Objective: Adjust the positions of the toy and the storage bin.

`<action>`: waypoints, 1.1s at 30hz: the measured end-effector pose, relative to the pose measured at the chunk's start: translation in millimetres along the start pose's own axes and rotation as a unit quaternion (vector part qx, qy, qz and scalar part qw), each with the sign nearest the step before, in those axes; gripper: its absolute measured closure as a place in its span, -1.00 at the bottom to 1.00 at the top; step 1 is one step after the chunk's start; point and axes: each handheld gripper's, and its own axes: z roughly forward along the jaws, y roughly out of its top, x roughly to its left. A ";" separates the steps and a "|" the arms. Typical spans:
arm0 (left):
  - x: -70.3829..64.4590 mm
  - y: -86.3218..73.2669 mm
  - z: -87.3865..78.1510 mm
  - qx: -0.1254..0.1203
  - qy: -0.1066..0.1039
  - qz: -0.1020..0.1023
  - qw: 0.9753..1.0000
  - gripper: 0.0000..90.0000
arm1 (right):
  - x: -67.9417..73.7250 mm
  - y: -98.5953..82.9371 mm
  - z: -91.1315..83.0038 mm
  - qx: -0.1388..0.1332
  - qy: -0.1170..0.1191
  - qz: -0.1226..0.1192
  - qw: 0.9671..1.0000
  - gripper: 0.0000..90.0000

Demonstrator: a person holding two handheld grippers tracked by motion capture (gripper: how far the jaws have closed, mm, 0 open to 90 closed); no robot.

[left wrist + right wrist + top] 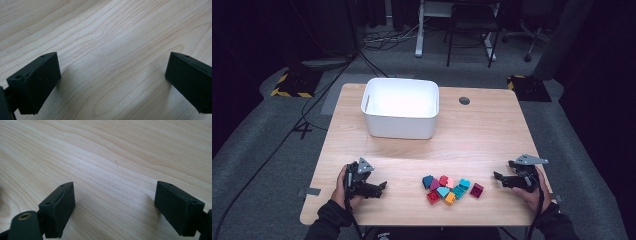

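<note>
Blocks (450, 188): clustered on the surface (482, 135), nearer us than the white bin (400, 107).
Left gripper (382, 186): fingers spread, empty.
Right gripper (497, 176): fingers spread, empty — just beside the blocks.
Risk: we judge a sideways approach could scatter them — they sit packed.

From above, my pale wooden table (482, 130) is evenly lit while the room around it sinks into darkness. The white plastic bin (400, 108) glares, washed out. My close-up views are soft, jaws casting faint shadows on the table.
</note>
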 end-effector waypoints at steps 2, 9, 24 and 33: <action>0.4 0.0 0.2 -0.001 -0.003 0.000 1.000 -0.99 | 0.3 0.0 0.0 0.000 -0.001 0.000 1.000 -0.62; 1.4 -0.5 0.4 -0.001 -0.012 0.010 1.000 -1.00 | 1.9 -0.7 -0.8 -0.002 -0.004 0.006 1.000 -0.62; 3.0 0.7 -2.9 -0.009 -0.034 0.030 0.999 -0.66 | 1.0 0.7 0.5 0.002 -0.004 0.004 1.000 -0.63; 5.7 11.0 -12.1 -0.025 -0.021 0.043 0.999 -0.62 | 0.7 0.7 0.5 0.002 -0.004 0.002 1.000 -0.63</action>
